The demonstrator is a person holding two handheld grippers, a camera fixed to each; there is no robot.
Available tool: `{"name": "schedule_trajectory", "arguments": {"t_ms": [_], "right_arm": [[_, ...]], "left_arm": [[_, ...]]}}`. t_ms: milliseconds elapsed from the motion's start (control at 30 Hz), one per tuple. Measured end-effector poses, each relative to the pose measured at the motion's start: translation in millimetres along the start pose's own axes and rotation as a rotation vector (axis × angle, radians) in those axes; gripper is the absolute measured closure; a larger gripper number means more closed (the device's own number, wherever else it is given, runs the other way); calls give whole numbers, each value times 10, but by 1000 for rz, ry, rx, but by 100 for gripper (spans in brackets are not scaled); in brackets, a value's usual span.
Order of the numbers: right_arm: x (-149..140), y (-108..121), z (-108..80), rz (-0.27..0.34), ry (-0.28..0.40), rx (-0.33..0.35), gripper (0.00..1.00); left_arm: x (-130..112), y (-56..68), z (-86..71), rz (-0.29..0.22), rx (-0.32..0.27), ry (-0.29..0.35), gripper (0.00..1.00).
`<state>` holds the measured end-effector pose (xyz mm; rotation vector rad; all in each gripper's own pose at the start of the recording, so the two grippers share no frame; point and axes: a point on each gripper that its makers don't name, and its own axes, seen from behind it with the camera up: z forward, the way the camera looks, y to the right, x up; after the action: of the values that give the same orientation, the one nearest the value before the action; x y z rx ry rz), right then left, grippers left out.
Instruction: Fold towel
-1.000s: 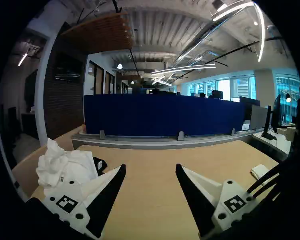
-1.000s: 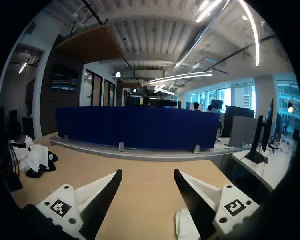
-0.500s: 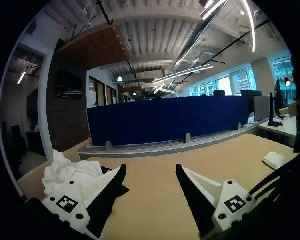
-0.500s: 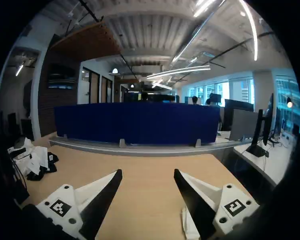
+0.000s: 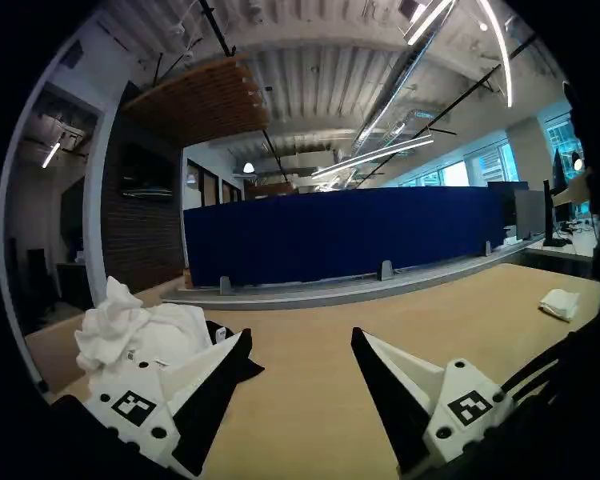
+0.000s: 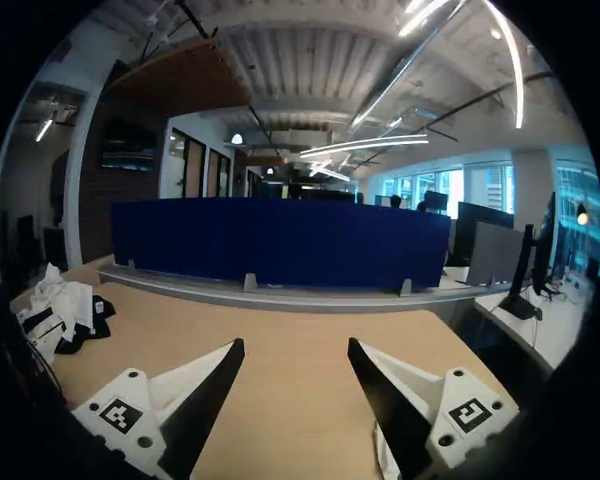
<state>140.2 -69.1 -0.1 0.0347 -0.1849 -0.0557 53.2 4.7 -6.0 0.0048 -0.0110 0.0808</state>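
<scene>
We held the left gripper (image 5: 300, 332) low over the desk (image 5: 316, 400), its jaws apart with nothing between them, and the right gripper (image 6: 295, 342) the same way. We judged this a ready stance for taking cloth rather than a grip on any. The crumpled white towels (image 5: 136, 336) lay heaped at the desk's left end, just beside the left gripper's near finger, with a dark cloth (image 5: 220, 332) tucked against them. In the right gripper view the towels (image 6: 56, 308) sat well apart from the jaws. A small folded white cloth (image 5: 560, 302) lay alone toward the right end, probably set aside as done. The bare wood between looked free for folding. A blue partition (image 5: 340, 236) closed the far edge, and monitors (image 6: 492, 252) stood beyond on the right; neither seemed to block a reach for the towels.
</scene>
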Motion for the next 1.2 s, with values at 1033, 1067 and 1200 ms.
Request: {"name": "schedule_trajectory", "arguments": {"t_ms": [1033,1067,1200], "right_arm": [[-67,-72,127,-27,31,4,0],[-61,-64,130,-26,33,4,0],[-26,-30,144,-18,46,6,0]], "left_arm": [[-527,-14,58,-80,5,10,8],[-530,-14,57,-82,4,10,8],[-533,-14,52,-82,1,11,8]]}}
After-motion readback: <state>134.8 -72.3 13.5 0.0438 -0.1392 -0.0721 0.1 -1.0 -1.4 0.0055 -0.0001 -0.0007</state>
